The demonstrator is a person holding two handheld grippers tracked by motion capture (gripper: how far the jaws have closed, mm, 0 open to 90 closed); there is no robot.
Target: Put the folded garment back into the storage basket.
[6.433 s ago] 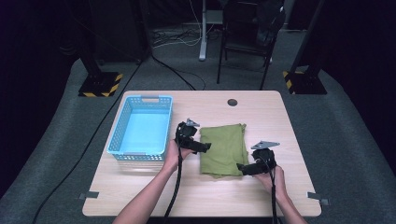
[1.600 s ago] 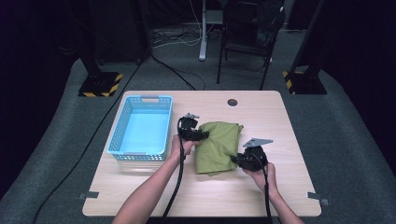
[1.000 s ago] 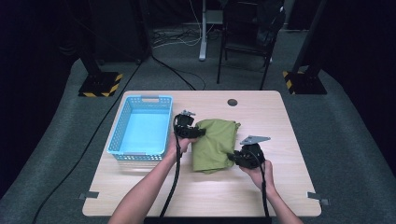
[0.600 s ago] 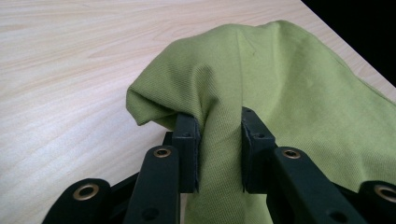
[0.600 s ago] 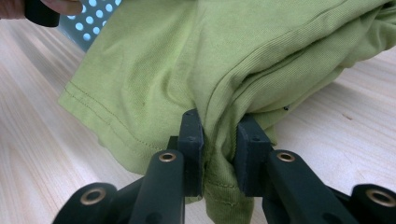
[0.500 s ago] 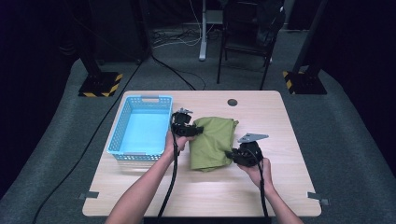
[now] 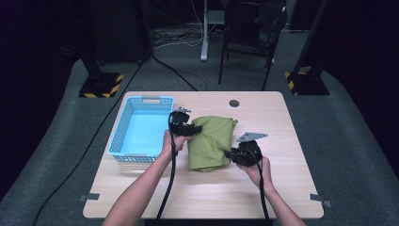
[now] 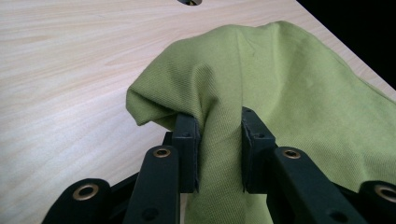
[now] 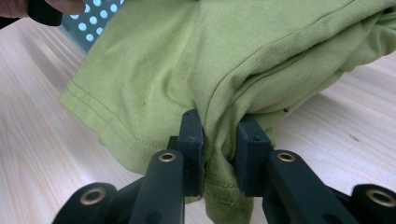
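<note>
— Wooden table [image 7: 141, 188], dark studio floor around it. Items?

— One green T-shirt [image 7: 211, 141], bunched mid-table, just beside the blue basket [image 7: 123, 136]. My left gripper [image 7: 194, 129] is clamped on its far fold; my right gripper [image 7: 228, 154] is clamped on its near hem.

— Step?

— I judge mid-carry toward the basket. Next move: lift both ends together, clear the rim, then release.

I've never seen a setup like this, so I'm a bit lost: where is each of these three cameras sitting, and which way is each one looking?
High view: above the person's side, looking forward and down on the table; both forearms and grippers show.
Left gripper view: rides the left gripper, looking along its jaws clamping the green cloth.
Right gripper view: rides the right gripper, jaws pinching the cloth's hem; the blue basket lies beyond.
All share the cloth.
</note>
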